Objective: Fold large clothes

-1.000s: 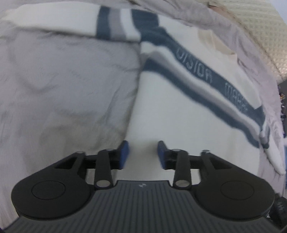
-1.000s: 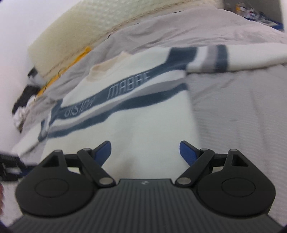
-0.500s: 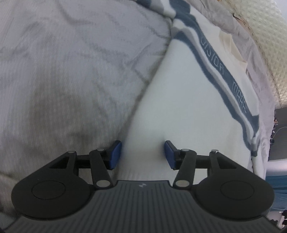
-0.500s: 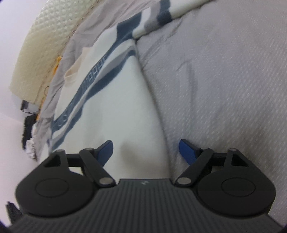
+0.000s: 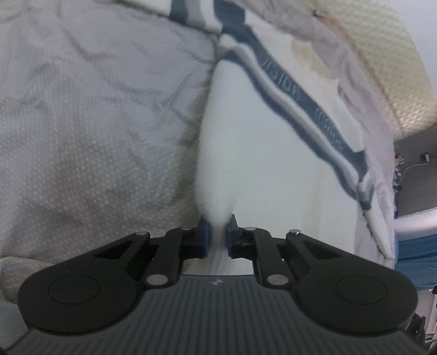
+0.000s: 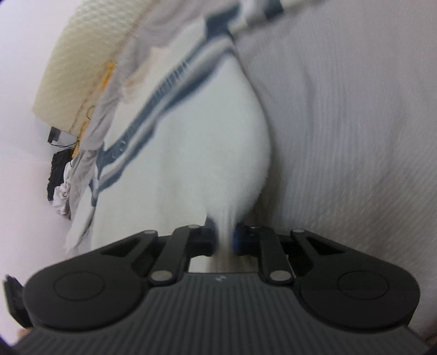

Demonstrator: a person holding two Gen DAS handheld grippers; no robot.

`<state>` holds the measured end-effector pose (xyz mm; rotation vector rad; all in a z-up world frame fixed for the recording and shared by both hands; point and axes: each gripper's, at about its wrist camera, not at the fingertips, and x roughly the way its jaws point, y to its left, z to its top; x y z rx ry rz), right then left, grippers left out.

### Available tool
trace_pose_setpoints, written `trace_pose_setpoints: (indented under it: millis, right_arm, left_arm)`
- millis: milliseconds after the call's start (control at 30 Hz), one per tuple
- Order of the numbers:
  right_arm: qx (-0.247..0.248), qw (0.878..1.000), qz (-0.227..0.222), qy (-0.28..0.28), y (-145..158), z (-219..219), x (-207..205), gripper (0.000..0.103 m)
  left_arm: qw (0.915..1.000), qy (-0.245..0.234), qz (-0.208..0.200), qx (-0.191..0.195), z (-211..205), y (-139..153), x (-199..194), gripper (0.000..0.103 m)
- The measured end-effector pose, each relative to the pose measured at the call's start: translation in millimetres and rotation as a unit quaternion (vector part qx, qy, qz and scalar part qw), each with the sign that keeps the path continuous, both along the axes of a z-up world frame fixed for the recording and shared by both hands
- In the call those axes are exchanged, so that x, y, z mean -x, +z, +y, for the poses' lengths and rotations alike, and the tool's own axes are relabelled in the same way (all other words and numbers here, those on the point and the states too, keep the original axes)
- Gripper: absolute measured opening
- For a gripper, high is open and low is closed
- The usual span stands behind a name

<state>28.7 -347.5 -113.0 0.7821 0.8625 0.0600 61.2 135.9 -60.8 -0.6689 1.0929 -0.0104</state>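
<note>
Left gripper [image 5: 217,237]: its blue pads [image 5: 205,234] were pressed in on a bunched corner of the sweater's hem, pinching the white knit between them at the near edge of the view.
Right gripper [image 6: 224,237]: it likewise pinched the hem, with a tuft of white fabric squeezed between its dark blue pads [image 6: 239,238]; this view was motion-blurred.
Sweater [image 5: 259,153]: a cream-white pullover lay spread on the bed, its body running from the near hem away to the far collar. In the left wrist view it sat right of centre; in the right wrist view [image 6: 191,142] it sat left of centre.
Chest stripes [image 5: 297,109]: navy and grey bands crossed the chest diagonally, carrying pale lettering too smeared to read.
Sleeve [image 5: 191,12]: a striped sleeve reached out to the far left in the left view; the other sleeve [image 6: 262,11] reached to the far right in the right view.
Bedspread [image 5: 95,123]: grey and creased, it lay under the sweater and filled the side beyond it.
Headboard [image 5: 382,54]: a beige quilted panel stood at the far end, past the collar.
</note>
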Motion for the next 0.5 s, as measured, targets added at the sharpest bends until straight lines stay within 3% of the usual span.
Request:
trace_pose_setpoints:
  millis: [100, 333, 500]
  right_arm:
    - [0.032, 0.999, -0.005, -0.005, 7, -3, 7, 0.015]
    - [0.05, 0.995, 0.082, -0.01, -32, -5, -10, 0.015]
    - [0.059, 0.995, 0.077, -0.006, -29, -2, -11, 0.016]
  left_arm:
    - [0.9997, -0.009, -0.013, -0.02, -4, 10, 7, 0.014]
    - [0.9949, -0.038, 0.027, -0.089, -17, -11, -1, 0.015]
    - [0.9945, -0.044, 0.025, -0.092, -16, -10, 3, 0.017]
